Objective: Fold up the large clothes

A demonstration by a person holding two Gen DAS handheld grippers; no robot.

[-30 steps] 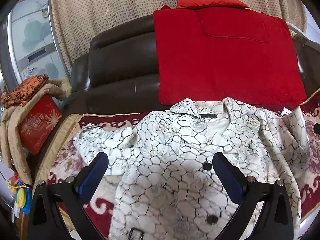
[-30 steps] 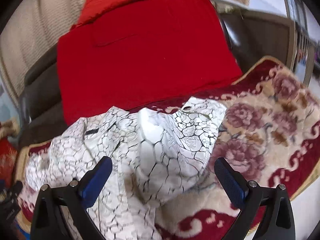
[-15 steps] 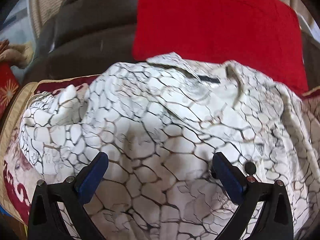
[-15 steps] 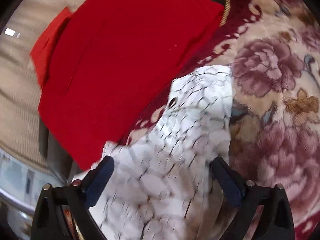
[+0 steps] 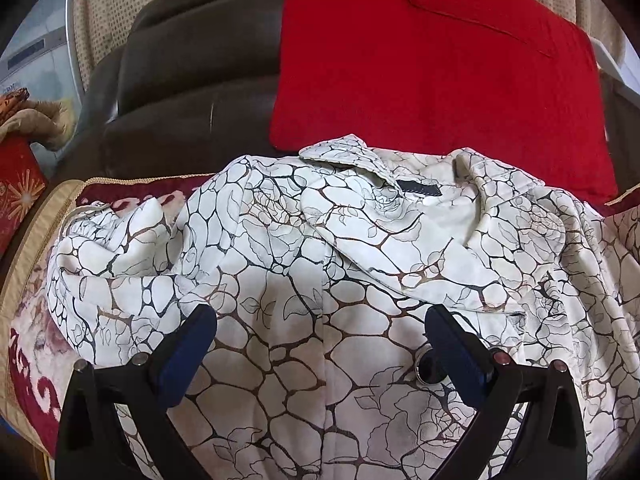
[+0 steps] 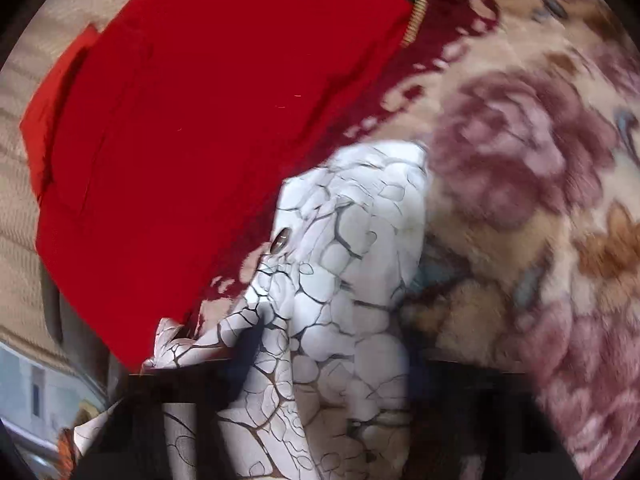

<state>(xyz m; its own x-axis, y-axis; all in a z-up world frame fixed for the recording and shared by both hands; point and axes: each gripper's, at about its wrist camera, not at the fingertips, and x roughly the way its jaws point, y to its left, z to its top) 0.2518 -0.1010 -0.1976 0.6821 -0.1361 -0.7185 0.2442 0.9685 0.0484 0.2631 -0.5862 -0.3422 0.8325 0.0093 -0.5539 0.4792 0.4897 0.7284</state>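
A large white shirt (image 5: 320,280) with a black crackle print lies spread on a floral blanket, collar toward the sofa back. My left gripper (image 5: 320,344) is open, its blue pads (image 5: 192,344) low over the shirt's chest near a dark button (image 5: 426,372). In the right wrist view the shirt's sleeve (image 6: 352,264) with a button runs between my right gripper's (image 6: 328,360) fingers; the view is blurred and the fingers show only as dark smears, so their grip is unclear.
A red cloth (image 5: 432,64) hangs over the dark brown sofa back (image 5: 192,72). The floral blanket (image 6: 540,160) covers the seat to the right. A red box (image 5: 16,192) and tan fabric sit at the far left.
My left gripper has pulled back slightly and the collar sits lower in view. My right gripper has moved in onto the sleeve and its fingers have come closer together.
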